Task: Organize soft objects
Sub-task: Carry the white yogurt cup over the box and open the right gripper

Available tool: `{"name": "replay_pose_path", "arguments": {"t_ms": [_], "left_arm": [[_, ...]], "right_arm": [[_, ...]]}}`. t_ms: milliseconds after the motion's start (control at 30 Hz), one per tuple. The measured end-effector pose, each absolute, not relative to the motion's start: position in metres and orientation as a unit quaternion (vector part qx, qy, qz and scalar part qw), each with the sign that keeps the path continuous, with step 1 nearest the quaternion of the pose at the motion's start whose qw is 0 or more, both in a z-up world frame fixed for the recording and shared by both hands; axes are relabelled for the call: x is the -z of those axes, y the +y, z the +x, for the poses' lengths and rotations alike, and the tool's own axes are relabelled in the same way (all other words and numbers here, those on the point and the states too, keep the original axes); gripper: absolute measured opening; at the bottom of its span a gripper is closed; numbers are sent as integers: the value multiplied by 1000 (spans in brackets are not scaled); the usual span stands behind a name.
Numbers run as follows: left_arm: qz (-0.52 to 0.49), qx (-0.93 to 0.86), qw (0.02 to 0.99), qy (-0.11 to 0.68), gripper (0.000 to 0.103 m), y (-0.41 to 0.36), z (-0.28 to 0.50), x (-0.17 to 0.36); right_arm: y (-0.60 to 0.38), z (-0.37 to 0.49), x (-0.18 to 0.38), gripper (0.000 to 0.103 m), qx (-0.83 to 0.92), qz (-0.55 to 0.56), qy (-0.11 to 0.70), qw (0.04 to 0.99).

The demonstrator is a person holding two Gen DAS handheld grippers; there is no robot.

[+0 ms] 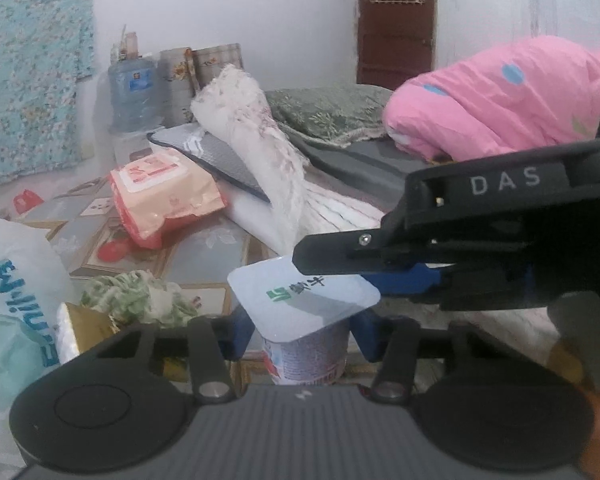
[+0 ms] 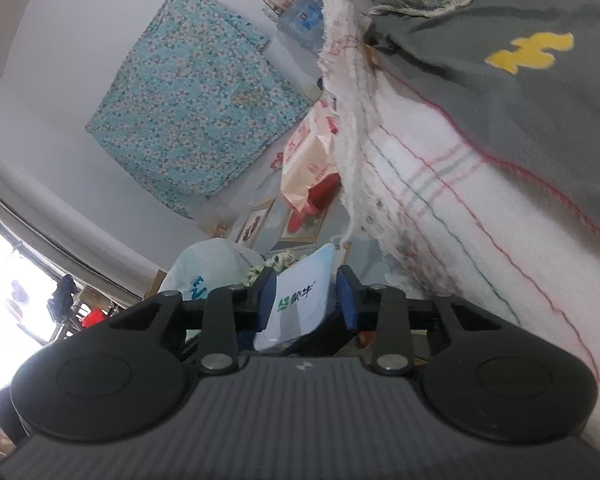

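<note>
Room: white-walled bedroom with a teal floral cloth [image 1: 28, 68] hung on the wall, a patterned floor mat [image 1: 204, 248], and a low bed carrying a pink quilt [image 1: 500, 100].
Soft things in view: a rolled white towel [image 1: 260, 136] leans against a grey pillow [image 1: 216, 156]; a pack of wipes [image 1: 160, 192] and a plastic bag [image 1: 16, 300] lie on the mat.
Yogurt cup: the yogurt cup [image 1: 304, 320] stands upright between your two grippers, its foil lid facing up.
Left gripper: your left gripper [image 1: 300, 338] has its blue fingers [image 1: 240, 336] on either side of the cup wall; they look clenched on it, though the contact is partly hidden.
Right gripper: your right gripper [image 2: 306, 300] reaches in sideways with its fingers spread around the lid's edge, not gripping.
Step in hand: likely moving the cup out of the way, or peeling its lid.
Next move: keep the cup level and squeeze lightly; its thin wall would buckle.
</note>
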State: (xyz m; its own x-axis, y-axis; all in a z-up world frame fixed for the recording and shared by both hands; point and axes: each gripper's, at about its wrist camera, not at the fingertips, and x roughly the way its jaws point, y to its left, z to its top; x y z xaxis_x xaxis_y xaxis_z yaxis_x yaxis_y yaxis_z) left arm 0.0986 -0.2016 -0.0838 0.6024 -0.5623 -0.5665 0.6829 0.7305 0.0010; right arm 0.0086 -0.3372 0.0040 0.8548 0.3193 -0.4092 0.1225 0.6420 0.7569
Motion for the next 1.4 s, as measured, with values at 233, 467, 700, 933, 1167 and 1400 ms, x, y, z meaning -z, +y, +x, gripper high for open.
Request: {"name": "replay_pose_path", "arguments": {"t_ms": [233, 467, 700, 933, 1167, 1400], "left_arm": [[90, 334, 909, 234, 52, -190, 97, 51], [71, 272, 944, 171, 52, -149, 83, -3], [68, 129, 978, 151, 52, -60, 67, -37], [28, -27, 978, 207, 53, 56, 57, -32], [-27, -79, 941, 328, 53, 157, 66, -5], [-27, -77, 907, 413, 53, 198, 64, 22]], "right_arm": [[-332, 18, -33, 32, -81, 411, 233, 878], [-296, 35, -95, 32, -149, 360, 204, 898], [-205, 79, -141, 34, -278, 311, 222, 881], [-62, 137, -139, 36, -413, 272, 318, 809], [79, 177, -110, 41, -465, 200, 459, 730], [134, 192, -63, 42, -451, 197, 565, 662]]}}
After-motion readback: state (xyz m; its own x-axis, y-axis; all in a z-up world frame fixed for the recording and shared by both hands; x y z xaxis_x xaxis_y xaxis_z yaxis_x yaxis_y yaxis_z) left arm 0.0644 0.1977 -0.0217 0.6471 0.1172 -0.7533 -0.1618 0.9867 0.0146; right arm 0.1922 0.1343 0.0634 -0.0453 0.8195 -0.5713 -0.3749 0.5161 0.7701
